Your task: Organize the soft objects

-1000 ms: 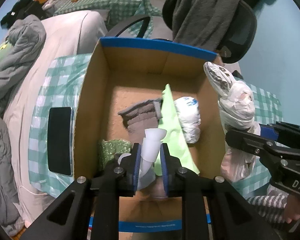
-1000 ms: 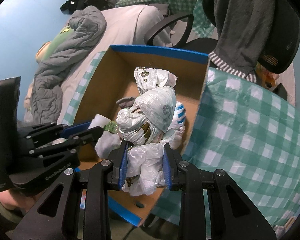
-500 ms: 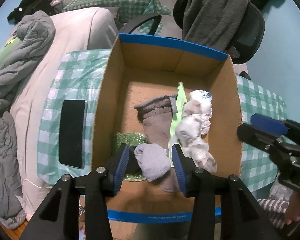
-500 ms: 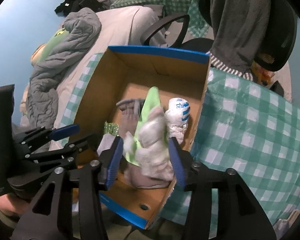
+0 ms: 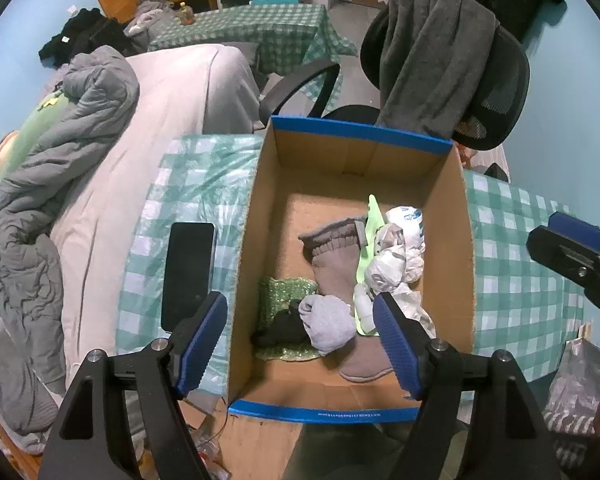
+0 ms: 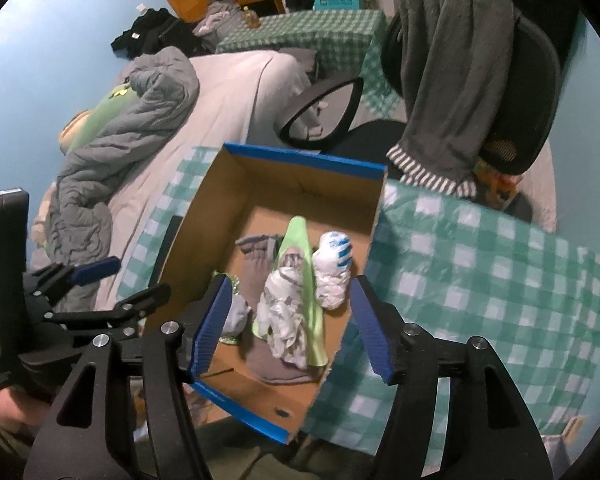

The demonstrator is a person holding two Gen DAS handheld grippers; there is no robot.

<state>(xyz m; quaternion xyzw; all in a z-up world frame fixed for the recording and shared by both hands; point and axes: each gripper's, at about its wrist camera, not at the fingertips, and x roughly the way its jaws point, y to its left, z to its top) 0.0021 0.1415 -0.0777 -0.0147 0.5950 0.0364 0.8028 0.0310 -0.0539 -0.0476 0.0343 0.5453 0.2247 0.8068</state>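
Note:
A cardboard box with blue rim tape stands on a green checked table; it also shows in the right wrist view. Inside lie a grey sock, a light grey sock ball, a crumpled white plastic bag, a green cloth, a green mesh piece and a white-blue bundle. My left gripper is open and empty above the box's near edge. My right gripper is open and empty above the box's near right corner.
A black phone lies on the tablecloth left of the box. A bed with a grey blanket is at the left. An office chair draped with a dark garment stands behind the box.
Both grippers opened and let go: the sock ball and the plastic bag dropped into the box. Both grippers then rose and pulled back from it.

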